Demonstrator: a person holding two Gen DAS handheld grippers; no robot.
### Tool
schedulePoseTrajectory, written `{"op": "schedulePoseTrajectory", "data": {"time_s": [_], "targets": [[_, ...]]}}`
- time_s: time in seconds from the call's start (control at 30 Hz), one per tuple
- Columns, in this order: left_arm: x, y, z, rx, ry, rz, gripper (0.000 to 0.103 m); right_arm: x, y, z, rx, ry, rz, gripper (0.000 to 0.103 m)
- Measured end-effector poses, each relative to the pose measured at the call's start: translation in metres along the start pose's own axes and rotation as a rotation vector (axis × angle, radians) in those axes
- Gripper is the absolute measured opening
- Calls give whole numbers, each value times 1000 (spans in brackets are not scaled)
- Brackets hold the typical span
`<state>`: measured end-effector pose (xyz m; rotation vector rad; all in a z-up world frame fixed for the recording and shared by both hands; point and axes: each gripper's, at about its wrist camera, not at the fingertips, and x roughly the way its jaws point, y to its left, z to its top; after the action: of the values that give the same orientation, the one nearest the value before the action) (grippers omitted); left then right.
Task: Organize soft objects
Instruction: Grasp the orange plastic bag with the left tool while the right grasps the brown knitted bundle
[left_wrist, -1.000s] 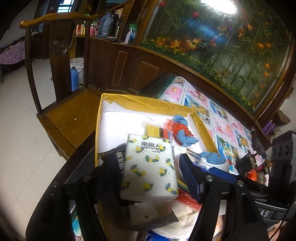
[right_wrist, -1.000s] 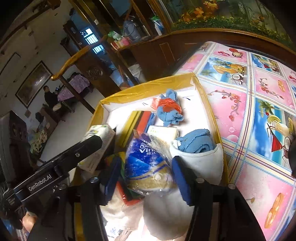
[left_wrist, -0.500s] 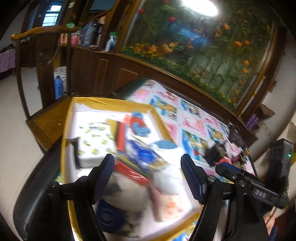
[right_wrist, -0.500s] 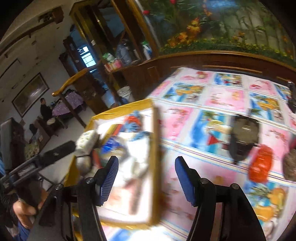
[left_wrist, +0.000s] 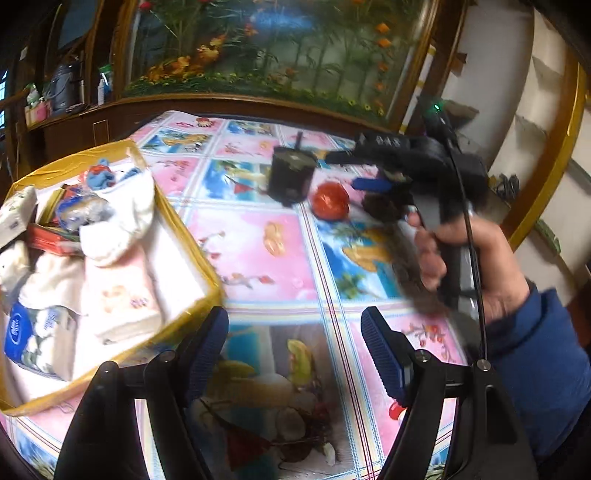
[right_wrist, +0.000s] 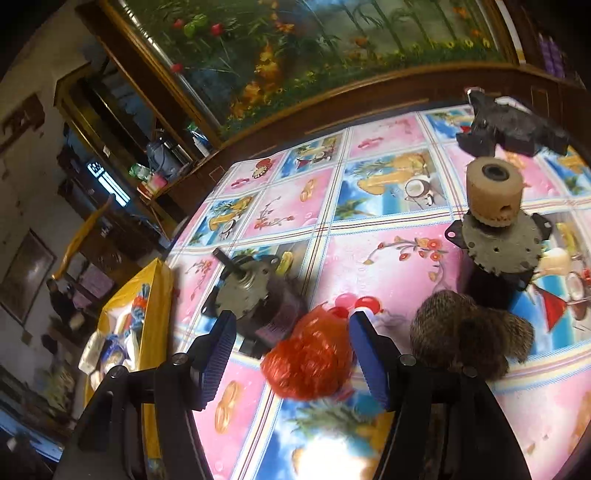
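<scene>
Right gripper (right_wrist: 291, 354), open and empty, is nearing red mesh ball (right_wrist: 310, 363); box (left_wrist: 173, 218) at nine o'clock is sitting full, fur piece (right_wrist: 469, 336), probably soft, remaining.

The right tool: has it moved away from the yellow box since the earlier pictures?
Yes. The right tool moved from the box to the red mesh ball.

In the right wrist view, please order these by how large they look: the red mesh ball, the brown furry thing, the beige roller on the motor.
1 and 2. Red mesh ball and brown furry thing: look alike, and the ball lies nearest the camera, so no ranking.
3. Beige roller: smallest, though it stands farther off.
</scene>
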<state>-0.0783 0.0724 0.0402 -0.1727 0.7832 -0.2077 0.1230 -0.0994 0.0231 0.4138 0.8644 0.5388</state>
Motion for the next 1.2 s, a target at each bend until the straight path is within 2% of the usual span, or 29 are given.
{"op": "schedulePoseTrajectory", "data": {"time_s": [0.1, 0.17, 0.23, 0.3, 0.33, 0.37, 0.43, 0.47, 0.53, 0.6, 0.63, 0.77, 0.87, 0.9, 1.0, 1.03, 1.07, 1.13, 1.2], "targets": [[6, 0, -4, -8, 22, 0, 74, 10, -6, 0, -3, 1, 40, 69], [8, 1, -6, -7, 27, 7, 74, 13, -2, -4, -28, 32, 80, 69], [9, 3, -6, -10, 34, 11, 74, 21, 7, -12, -59, 112, 147, 69], [11, 5, -5, -12, 40, 9, 74, 27, 18, -27, -74, 262, 286, 69], [11, 4, -5, -12, 39, 8, 74, 23, 26, -32, -99, 298, 336, 69], [11, 4, -5, -11, 38, 8, 74, 14, 34, -34, -138, 279, 336, 69], [11, 6, -5, -8, 36, 11, 74, -15, 35, -23, -172, 173, 283, 69], [11, 6, -3, -10, 35, 14, 74, -26, 30, -17, -159, 117, 222, 69], [12, 7, -1, -15, 36, 12, 74, -46, 13, -5, -156, -12, -17, 72], [12, 7, 0, -12, 39, 8, 74, -52, -6, -1, -151, -31, -163, 73], [12, 6, 0, -8, 39, 8, 74, -53, -17, -1, -127, -22, -187, 73], [13, 3, 1, -7, 40, 4, 74, -48, -47, 1, -85, -16, -223, 73], [13, 3, 1, -11, 43, 5, 74, -40, -55, -2, -50, 37, -180, 74], [13, 3, 1, -13, 45, 4, 74, -37, -52, -4, -58, 81, -140, 74], [11, 5, 3, -17, 45, 7, 74, -35, -34, -11, -67, 214, 80, 75], [10, 5, 3, -15, 43, 9, 74, -41, -24, -13, -112, 190, 60, 75], [10, 4, 4, -13, 42, 11, 74, -47, -17, -14, -157, 152, -10, 76], [12, 3, 6, -13, 43, 15, 74, -51, -14, -12, -193, 100, -97, 77], [15, 0, 9, -11, 50, 12, 74, -52, -17, -11, -187, 77, -84, 77]]}}
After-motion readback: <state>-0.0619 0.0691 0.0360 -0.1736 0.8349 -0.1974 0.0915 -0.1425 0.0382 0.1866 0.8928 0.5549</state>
